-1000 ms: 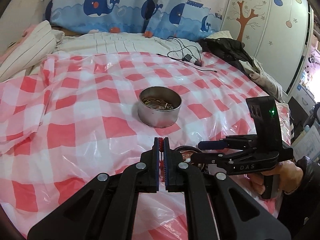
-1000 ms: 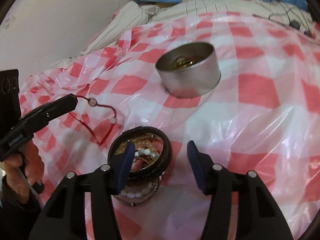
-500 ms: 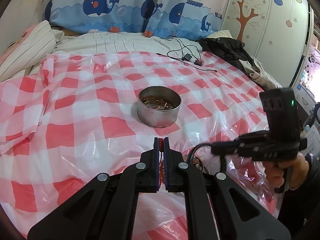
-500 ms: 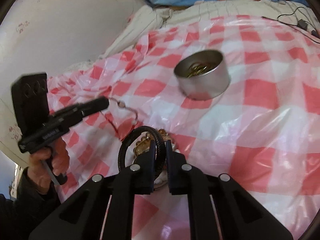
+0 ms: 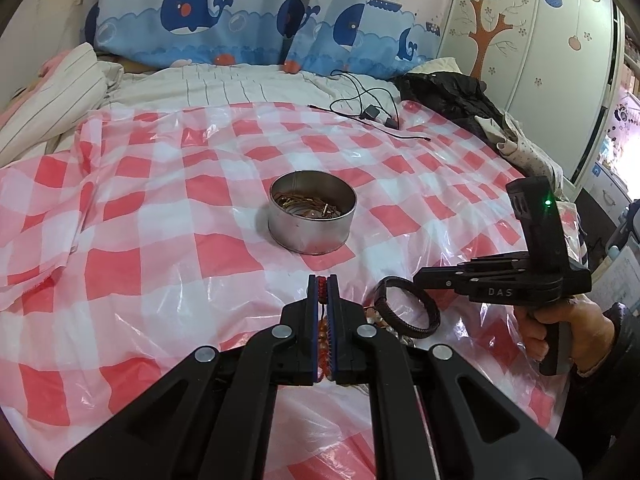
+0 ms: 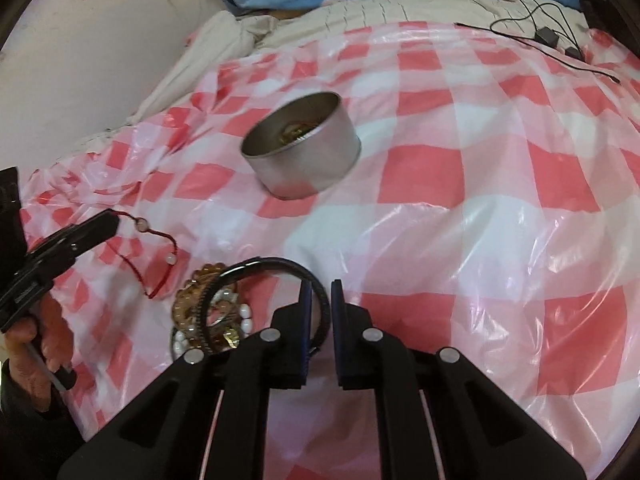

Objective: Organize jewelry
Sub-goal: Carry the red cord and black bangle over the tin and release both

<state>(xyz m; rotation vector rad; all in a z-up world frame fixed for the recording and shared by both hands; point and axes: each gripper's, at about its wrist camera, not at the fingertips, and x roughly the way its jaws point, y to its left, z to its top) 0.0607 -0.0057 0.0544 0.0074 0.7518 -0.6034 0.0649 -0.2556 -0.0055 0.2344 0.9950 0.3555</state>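
Note:
A round silver tin (image 5: 313, 213) with gold jewelry inside sits on the red-and-white checked plastic sheet (image 5: 160, 208); it also shows in the right wrist view (image 6: 302, 148). My left gripper (image 5: 322, 284) is shut on a red string bracelet (image 6: 154, 248) with pale beads that hangs from it. My right gripper (image 6: 320, 292) is shut on a black braided bracelet (image 6: 264, 280) and holds it lifted above a small pile of pearl and gold pieces (image 6: 212, 320). The black bracelet also shows in the left wrist view (image 5: 406, 312).
Black cables with an adapter (image 5: 372, 114) lie at the far edge of the sheet. Dark clothing (image 5: 444, 92) is heaped at the back right. Striped bedding (image 5: 52, 100) lies at the left, whale-print fabric (image 5: 260, 16) behind.
My right gripper closed on the black bracelet and lifted it off the pile. The left gripper stayed shut on the red string bracelet and barely moved.

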